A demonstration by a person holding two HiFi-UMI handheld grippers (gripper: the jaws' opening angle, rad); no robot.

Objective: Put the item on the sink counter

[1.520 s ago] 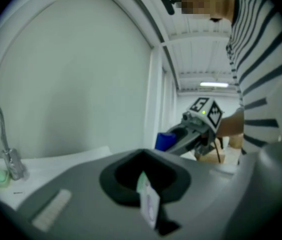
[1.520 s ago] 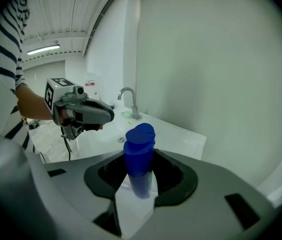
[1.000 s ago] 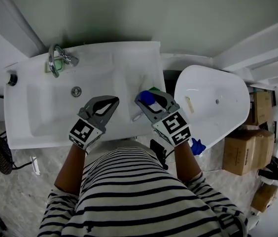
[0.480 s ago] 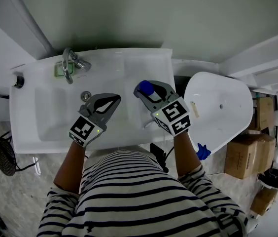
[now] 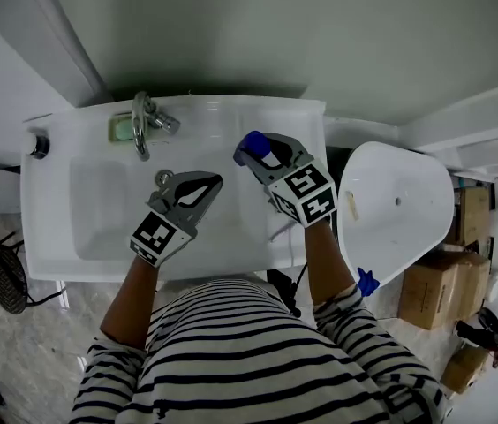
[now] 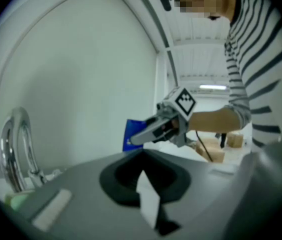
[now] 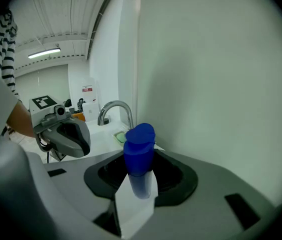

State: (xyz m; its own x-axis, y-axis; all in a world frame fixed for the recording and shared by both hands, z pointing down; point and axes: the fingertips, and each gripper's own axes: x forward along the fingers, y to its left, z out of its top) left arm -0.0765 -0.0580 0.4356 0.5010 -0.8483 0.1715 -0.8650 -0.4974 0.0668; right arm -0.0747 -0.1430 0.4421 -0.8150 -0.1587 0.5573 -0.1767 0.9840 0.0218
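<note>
A small bottle with a blue cap (image 5: 253, 145) (image 7: 140, 146) is clamped in my right gripper (image 5: 260, 151) (image 7: 139, 184), cap pointing away from me. It hangs above the flat right part of the white sink counter (image 5: 306, 117), close to the back wall. In the left gripper view the bottle (image 6: 132, 134) shows blue beyond the right gripper's jaws. My left gripper (image 5: 208, 184) (image 6: 146, 196) hovers over the basin's right rim, shut with nothing between its jaws.
A chrome faucet (image 5: 143, 122) (image 7: 115, 111) and a green soap (image 5: 122, 129) sit at the basin's back left, the drain (image 5: 164, 177) below them. A white toilet (image 5: 395, 210) stands right of the counter. Cardboard boxes (image 5: 434, 281) lie on the floor at far right.
My right gripper has carried the bottle away from me, from the counter's front toward the wall. The left gripper has stayed over the basin's right rim.
</note>
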